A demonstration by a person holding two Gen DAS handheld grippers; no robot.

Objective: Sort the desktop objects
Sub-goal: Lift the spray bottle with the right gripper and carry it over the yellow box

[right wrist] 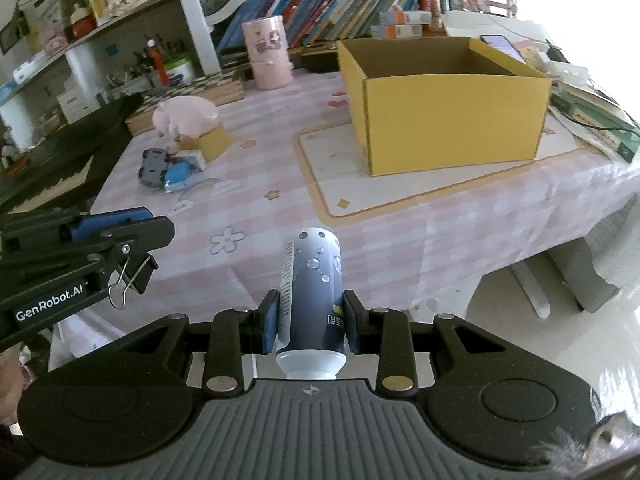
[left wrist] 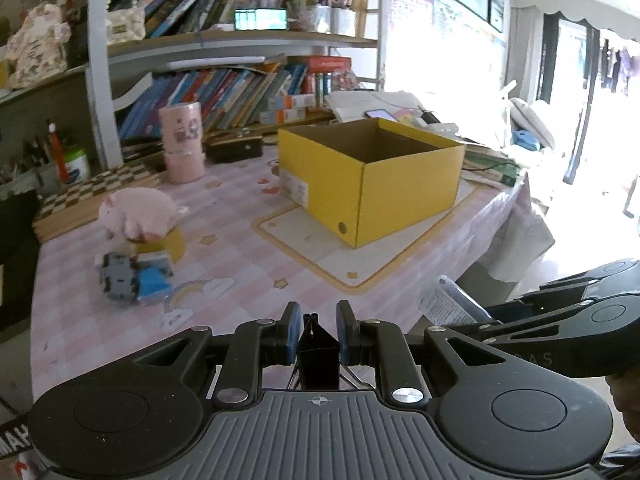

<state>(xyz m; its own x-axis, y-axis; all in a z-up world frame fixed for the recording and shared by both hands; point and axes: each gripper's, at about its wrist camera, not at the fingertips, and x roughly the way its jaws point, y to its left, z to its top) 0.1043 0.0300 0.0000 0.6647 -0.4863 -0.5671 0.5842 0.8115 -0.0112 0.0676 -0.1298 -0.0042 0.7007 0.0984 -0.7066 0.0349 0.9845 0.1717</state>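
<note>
The open yellow cardboard box (right wrist: 448, 116) on the pink checked tablecloth (right wrist: 260, 208) hides its own floor behind its walls. The left gripper (left wrist: 318, 330) is clamped on a small black binder clip (left wrist: 318, 354) with wire handles. The right gripper (right wrist: 310, 320) squeezes a blue-grey plastic bottle (right wrist: 314, 292) with a white cap, cap nearest the camera, above the table's near edge.

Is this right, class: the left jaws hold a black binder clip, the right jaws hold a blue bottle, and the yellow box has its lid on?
Not quite. The yellow box has no lid; the right wrist view shows its open top. The binder clip and bottle are as stated.
</note>
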